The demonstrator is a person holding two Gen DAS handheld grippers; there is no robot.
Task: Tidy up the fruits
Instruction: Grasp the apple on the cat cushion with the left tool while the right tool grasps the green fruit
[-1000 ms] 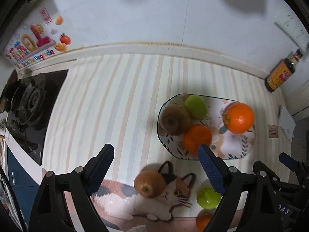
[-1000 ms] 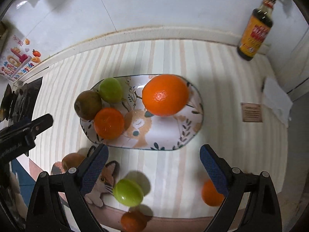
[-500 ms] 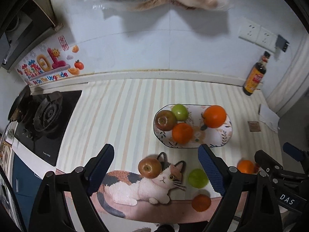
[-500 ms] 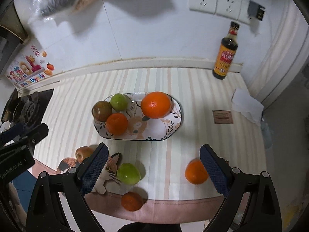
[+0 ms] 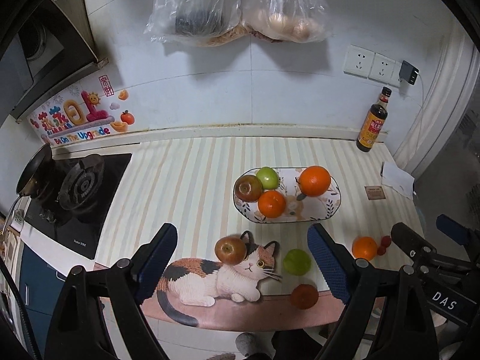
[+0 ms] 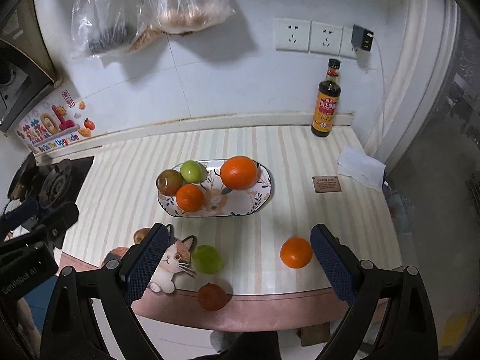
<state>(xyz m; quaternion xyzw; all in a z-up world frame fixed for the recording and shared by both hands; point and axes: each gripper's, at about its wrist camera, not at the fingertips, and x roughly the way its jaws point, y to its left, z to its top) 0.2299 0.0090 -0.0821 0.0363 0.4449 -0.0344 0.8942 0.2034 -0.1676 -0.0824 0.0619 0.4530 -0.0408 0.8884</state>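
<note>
Orange fruit (image 6: 296, 256) on the counter (image 6: 300, 156) sits just inside the right hand-held gripper (image 6: 240, 258), jaws spread & empty, left hand-held gripper (image 5: 241, 258) likewise spread w/ nothing; plate (image 6: 264, 198) holds four, so next move prob: drop, pinch it

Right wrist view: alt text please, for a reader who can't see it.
An oval plate on a striped counter holds four fruits; an orange, a green fruit and others lie loose near the front edge. The right gripper hangs open and empty above.
</note>
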